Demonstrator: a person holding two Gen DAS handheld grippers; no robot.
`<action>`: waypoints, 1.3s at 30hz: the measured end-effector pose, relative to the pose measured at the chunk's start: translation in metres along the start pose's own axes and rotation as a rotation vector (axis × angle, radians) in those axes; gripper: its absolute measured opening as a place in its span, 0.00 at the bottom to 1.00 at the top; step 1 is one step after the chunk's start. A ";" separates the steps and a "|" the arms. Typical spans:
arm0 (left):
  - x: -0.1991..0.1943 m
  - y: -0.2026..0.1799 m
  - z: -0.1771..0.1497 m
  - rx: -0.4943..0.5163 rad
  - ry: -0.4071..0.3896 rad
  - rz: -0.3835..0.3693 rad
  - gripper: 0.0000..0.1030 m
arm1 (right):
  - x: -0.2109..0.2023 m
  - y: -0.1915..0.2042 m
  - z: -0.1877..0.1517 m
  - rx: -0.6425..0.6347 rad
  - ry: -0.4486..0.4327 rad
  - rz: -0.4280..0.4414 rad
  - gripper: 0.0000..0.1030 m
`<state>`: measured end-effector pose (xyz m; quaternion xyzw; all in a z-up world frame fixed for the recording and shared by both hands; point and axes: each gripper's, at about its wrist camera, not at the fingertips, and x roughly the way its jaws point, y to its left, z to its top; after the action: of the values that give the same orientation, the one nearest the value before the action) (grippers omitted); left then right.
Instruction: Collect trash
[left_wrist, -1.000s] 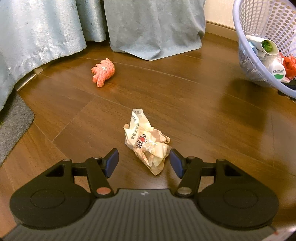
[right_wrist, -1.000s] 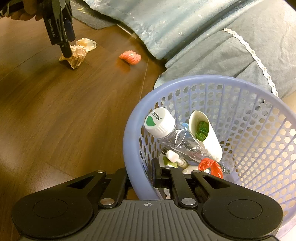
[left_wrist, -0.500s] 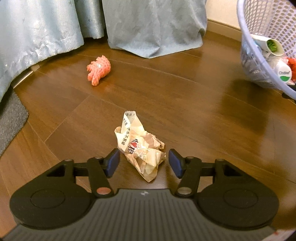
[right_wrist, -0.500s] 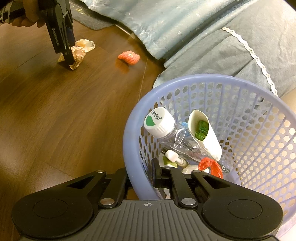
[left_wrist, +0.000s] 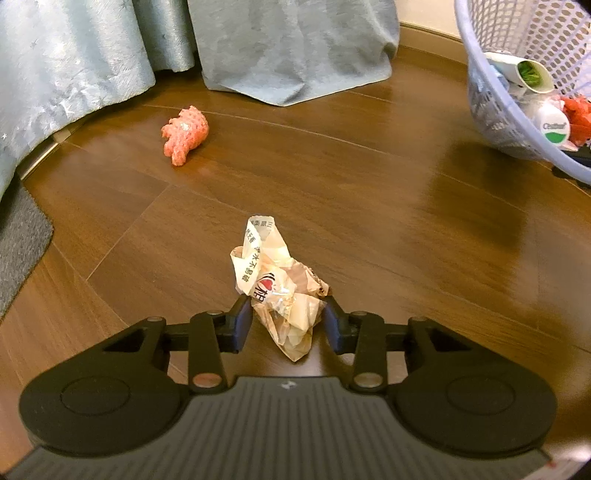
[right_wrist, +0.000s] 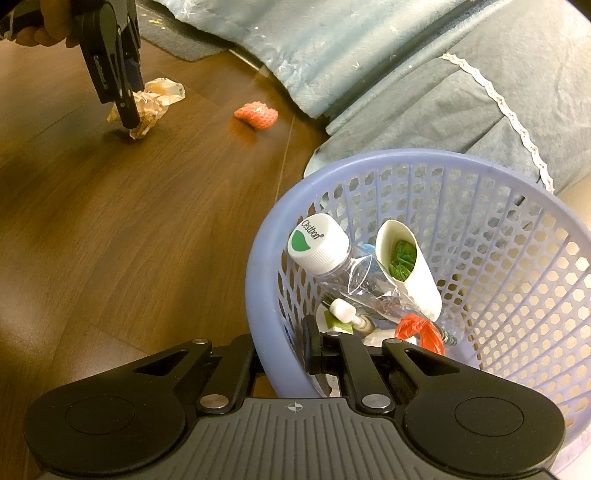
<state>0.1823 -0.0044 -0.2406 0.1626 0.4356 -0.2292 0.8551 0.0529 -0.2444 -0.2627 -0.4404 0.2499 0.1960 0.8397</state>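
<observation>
Dark brown wood floor with plank seams and a glossy glare patch. Pale blue curtains hang down at the back and bunch on the floor; in the right wrist view a grey-blue cloth with a white lace trim lies beside them. Grey rug edge at the far left, partly under the curtain; a beige baseboard runs along the wall at the back.
</observation>
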 end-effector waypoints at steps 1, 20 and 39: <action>-0.002 -0.001 0.001 0.003 0.001 -0.001 0.34 | 0.000 0.000 0.000 0.000 0.000 0.000 0.04; -0.043 -0.033 0.036 0.012 -0.048 -0.083 0.34 | -0.002 0.001 0.000 0.008 0.006 0.010 0.04; -0.082 -0.119 0.161 0.230 -0.197 -0.317 0.34 | -0.014 0.005 -0.001 0.042 -0.002 0.021 0.04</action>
<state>0.1842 -0.1613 -0.0909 0.1655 0.3408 -0.4239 0.8227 0.0385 -0.2442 -0.2582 -0.4197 0.2577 0.2000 0.8470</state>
